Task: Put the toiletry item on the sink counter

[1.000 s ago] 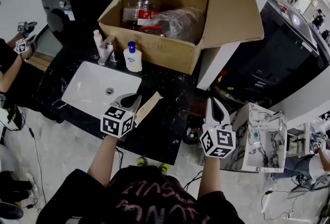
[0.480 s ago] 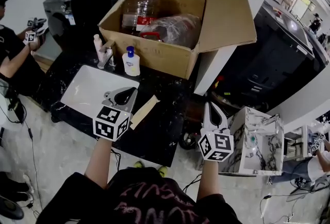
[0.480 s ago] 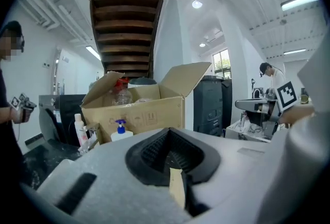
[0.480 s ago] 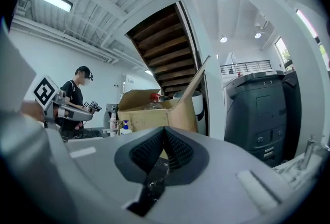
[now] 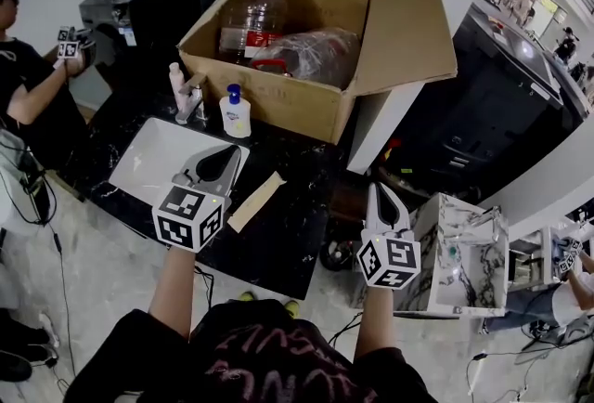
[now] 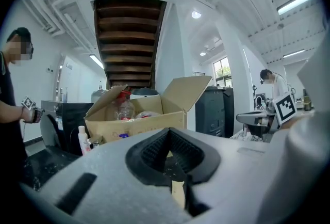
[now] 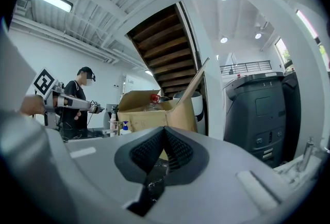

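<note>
A white soap bottle with a blue cap stands on the black marble counter, between the white sink basin and an open cardboard box. A slim white bottle stands by the faucet. My left gripper hovers over the basin's near right corner, shut and holding nothing. My right gripper is off the counter's right end, over the floor, also shut with nothing in it. From the left gripper view the box lies ahead. The right gripper view shows the soap bottle far off.
A tan flat strip lies on the counter beside the left gripper. The box holds a red-capped plastic bottle and a plastic bag. A marble-patterned stand is at the right. A person with grippers stands at the far left.
My left gripper has drifted left and nearer, from beside the tan strip to over the basin's corner. The right gripper has barely moved. The person at the left came further into view.
</note>
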The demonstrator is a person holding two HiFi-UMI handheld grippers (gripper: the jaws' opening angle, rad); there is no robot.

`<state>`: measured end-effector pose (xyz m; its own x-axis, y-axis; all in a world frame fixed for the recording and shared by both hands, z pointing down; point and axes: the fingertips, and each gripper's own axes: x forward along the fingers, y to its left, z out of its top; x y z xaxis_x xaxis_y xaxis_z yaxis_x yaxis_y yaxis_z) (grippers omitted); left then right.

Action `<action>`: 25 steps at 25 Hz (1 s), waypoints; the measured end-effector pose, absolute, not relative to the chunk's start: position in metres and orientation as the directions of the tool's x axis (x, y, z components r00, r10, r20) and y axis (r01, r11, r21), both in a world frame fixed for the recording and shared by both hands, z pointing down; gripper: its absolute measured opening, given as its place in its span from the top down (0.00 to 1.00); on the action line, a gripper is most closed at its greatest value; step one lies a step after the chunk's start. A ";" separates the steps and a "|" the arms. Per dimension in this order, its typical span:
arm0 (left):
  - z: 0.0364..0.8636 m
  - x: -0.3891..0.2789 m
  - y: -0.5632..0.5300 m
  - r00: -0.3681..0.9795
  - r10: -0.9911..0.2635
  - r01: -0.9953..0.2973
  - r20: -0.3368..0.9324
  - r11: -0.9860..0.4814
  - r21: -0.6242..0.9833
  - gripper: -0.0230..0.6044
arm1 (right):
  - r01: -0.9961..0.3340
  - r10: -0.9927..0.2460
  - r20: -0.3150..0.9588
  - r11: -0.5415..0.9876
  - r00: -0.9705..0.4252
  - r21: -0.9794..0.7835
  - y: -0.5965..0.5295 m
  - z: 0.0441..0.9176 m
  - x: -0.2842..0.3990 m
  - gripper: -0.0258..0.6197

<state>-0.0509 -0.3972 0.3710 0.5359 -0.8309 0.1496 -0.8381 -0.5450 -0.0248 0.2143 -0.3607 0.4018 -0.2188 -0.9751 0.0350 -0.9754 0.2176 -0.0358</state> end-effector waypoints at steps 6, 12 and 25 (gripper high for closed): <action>0.358 -0.052 -0.397 0.545 -0.830 -0.834 0.120 -0.551 -0.029 0.96 | -0.977 -0.976 0.033 0.214 -0.215 -0.020 -0.361 0.398 0.213 0.94; 0.354 -0.052 -0.395 0.556 -0.823 -0.825 0.114 -0.564 -0.043 0.96 | -0.977 -0.977 0.035 0.211 -0.211 -0.005 -0.360 0.396 0.214 0.94; 0.343 -0.054 -0.389 0.566 -0.819 -0.819 0.089 -0.571 -0.048 0.96 | -0.979 -0.978 0.026 0.206 -0.206 0.010 -0.358 0.388 0.214 0.94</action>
<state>-0.0544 -0.3893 0.3435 0.5662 -0.8194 0.0892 -0.8193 -0.5714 -0.0484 0.2138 -0.3584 0.3877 -0.2057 -0.9783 0.0261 -0.9785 0.2060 0.0096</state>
